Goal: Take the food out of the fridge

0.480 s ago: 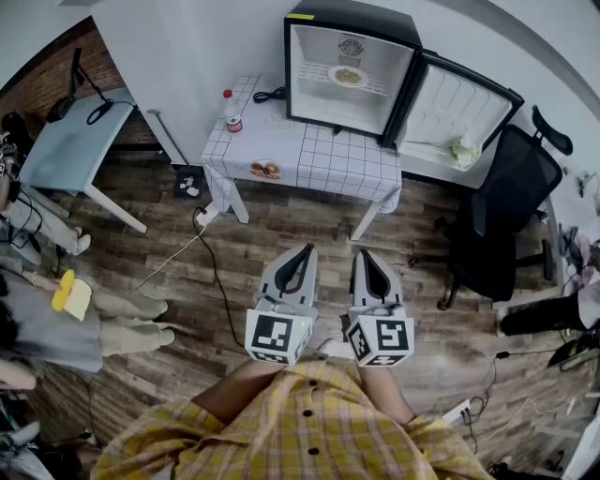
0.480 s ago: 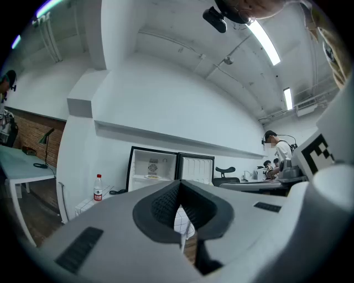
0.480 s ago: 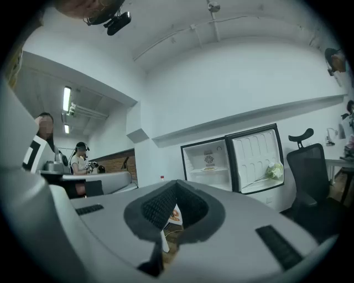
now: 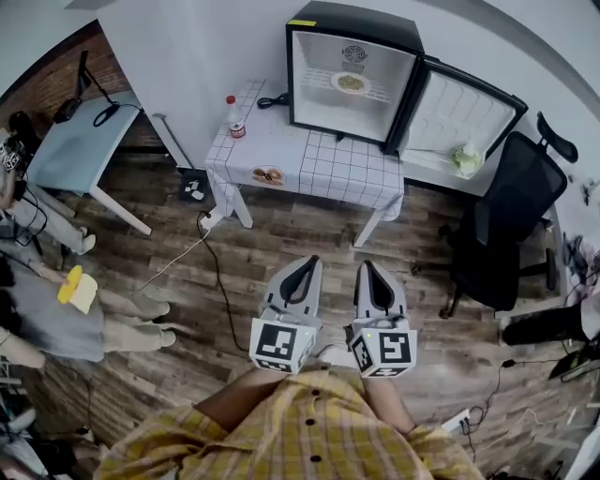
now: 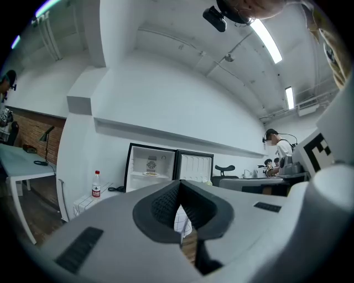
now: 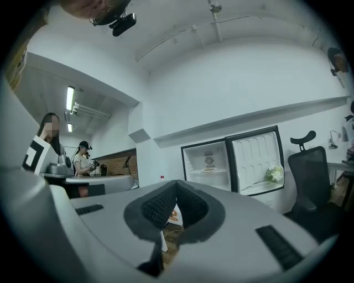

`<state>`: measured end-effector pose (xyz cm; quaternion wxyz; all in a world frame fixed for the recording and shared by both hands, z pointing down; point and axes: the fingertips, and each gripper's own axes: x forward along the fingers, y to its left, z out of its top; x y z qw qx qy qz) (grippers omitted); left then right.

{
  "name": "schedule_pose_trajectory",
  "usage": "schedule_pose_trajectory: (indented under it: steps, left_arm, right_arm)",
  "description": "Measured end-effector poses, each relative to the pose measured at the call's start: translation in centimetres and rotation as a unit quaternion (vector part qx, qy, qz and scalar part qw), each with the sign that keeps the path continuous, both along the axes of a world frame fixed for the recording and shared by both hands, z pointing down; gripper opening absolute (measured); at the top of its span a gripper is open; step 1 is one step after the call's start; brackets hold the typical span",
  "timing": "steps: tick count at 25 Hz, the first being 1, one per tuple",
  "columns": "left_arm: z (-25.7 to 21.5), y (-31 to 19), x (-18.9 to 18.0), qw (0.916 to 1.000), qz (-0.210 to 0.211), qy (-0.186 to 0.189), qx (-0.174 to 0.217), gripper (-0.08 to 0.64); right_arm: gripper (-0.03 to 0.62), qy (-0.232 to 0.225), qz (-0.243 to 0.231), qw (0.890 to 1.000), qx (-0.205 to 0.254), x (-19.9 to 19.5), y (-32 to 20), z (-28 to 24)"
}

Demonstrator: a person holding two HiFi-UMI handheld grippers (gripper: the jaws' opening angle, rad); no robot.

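The small black fridge point(image 4: 352, 28) stands open on the far end of the grid-cloth table point(image 4: 328, 169). A plate of food point(image 4: 351, 82) sits on its shelf, and a leafy green bundle point(image 4: 466, 159) lies in the open door point(image 4: 459, 112). My left gripper point(image 4: 309, 262) and right gripper point(image 4: 366, 267) are side by side over the wooden floor, well short of the table, both shut and empty. From the left gripper point(image 5: 180, 185) the plate point(image 5: 150, 173) shows far off. From the right gripper point(image 6: 177, 182) the plate point(image 6: 209, 169) and greens point(image 6: 274, 174) show.
A plate with buns point(image 4: 267, 174) and a red-capped bottle point(image 4: 232, 116) sit on the table. A black office chair point(image 4: 506, 225) stands right of it, a light blue desk point(image 4: 75, 145) at left. Cables point(image 4: 211, 253) run across the floor. People point(image 4: 56, 309) sit at far left.
The view has shifted slightly, so fridge and table sit a touch lower and to the right. Both grippers stay shut and side by side.
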<state>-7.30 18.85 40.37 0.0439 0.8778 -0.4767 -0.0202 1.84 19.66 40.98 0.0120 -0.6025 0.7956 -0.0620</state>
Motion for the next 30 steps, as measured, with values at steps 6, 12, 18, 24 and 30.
schedule_pose_trajectory:
  steps: [6, 12, 18, 24, 30]
  left_arm:
    - [0.2, 0.6, 2.3, 1.0, -0.005, 0.0, -0.003, 0.006]
    - [0.9, 1.1, 4.0, 0.9996, -0.026, -0.007, -0.008, 0.006]
    - [1.3, 0.3, 4.4, 0.9991, -0.04, -0.004, -0.013, 0.006]
    - [2.4, -2.1, 6.1, 0.9995, -0.026, -0.001, -0.019, 0.006]
    - [2.6, -6.5, 7.6, 0.9997, -0.012, 0.005, -0.02, 0.006]
  right_arm:
    - [0.006, -0.004, -0.017, 1.0, -0.003, 1.9, 0.7, 0.2]
    - [0.006, -0.001, -0.034, 0.999, 0.004, 3.4, 1.1, 0.4]
    - [0.006, -0.014, -0.029, 0.999, -0.007, 5.2, 0.5, 1.5]
    - [0.006, -0.009, -0.022, 1.0, -0.006, 6.4, -1.7, 2.0]
    - [0.007, -0.004, -0.015, 1.0, -0.008, 7.3, -5.9, 2.2]
